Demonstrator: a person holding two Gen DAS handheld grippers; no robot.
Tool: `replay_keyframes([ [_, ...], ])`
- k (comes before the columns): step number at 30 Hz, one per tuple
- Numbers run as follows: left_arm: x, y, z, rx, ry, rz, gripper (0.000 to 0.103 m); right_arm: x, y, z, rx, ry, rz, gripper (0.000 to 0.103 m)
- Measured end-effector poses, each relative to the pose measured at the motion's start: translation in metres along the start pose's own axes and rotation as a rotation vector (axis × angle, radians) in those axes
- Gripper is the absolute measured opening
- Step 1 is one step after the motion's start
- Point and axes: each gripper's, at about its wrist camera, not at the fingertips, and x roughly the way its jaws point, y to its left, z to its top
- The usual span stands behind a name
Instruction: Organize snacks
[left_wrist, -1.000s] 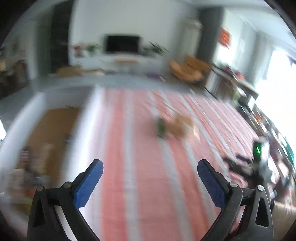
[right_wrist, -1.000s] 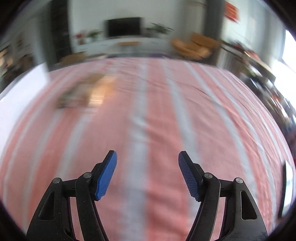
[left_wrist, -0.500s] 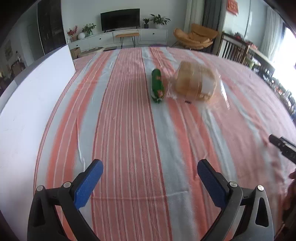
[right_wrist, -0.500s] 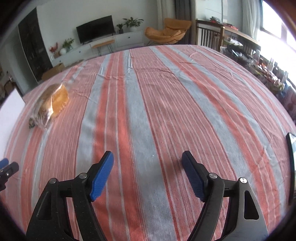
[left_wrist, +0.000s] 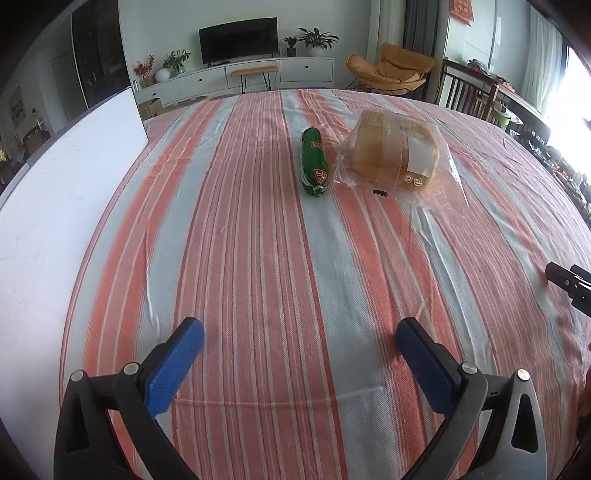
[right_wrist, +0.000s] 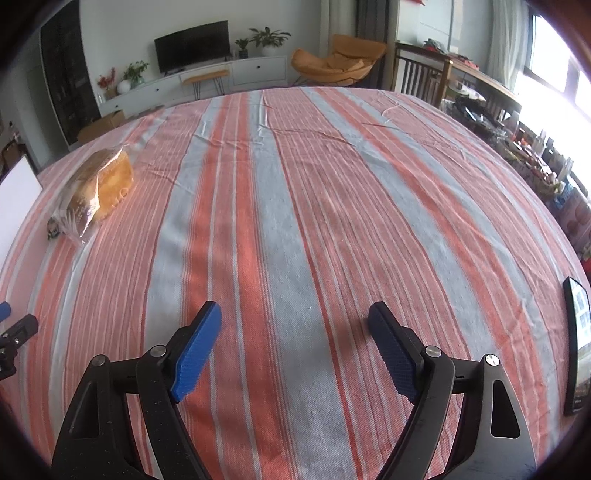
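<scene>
Both my claws hang over the table with nothing in them. My left claw (left_wrist: 301, 343) has its blue pads spread wide, and my right claw (right_wrist: 295, 328) is spread nearly as far; neither touches anything.

The snacks lie well ahead of my left claw: a green sausage stick (left_wrist: 314, 162) pointing away from me, and just to its right a bagged bread loaf (left_wrist: 397, 158) in loose clear plastic. The two sit close together, though I cannot tell whether they touch. From my right claw the loaf (right_wrist: 99, 184) is far ahead and off to the left, so my left claw looks better placed to reach first.

What worries me is the loaf. If I pinch only the slack film, I expect the bag to stretch and the bread to sag or swing out. If I close hard on the body, I would likely crush soft slices. The sausage stick is round and slick, so a pad landing off-centre could roll it sideways into the bag. The cloth could also bunch under a low pad.

The table wears a tablecloth (left_wrist: 258, 258) striped orange and pale grey, lightly creased. A white board (left_wrist: 55, 206) runs along the left edge beside my left claw. A dark phone-like slab (right_wrist: 578, 343) lies at the right edge, beside my right claw. Beyond is a living room with a television (left_wrist: 238, 35), a low white cabinet, potted plants and an orange chair (left_wrist: 391, 68).
</scene>
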Motion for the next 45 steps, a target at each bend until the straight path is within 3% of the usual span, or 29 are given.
replay_keyframes([
  [29, -0.003, 0.001, 0.0, 0.008, 0.005, -0.004, 0.103, 0.0, -0.001, 0.0, 0.005, -0.001, 0.011, 0.085],
  [35, 0.0, 0.014, 0.019, -0.014, 0.077, -0.041, 0.103, 0.0, 0.0, 0.0, 0.004, -0.001, 0.011, 0.086],
  [41, 0.002, 0.055, 0.07, -0.159, 0.076, -0.09, 0.103, 0.001, 0.0, 0.0, 0.004, -0.001, 0.013, 0.086],
  [45, 0.014, 0.058, 0.107, -0.135, 0.083, -0.094, 0.102, 0.001, 0.0, 0.0, 0.005, -0.001, 0.014, 0.086],
])
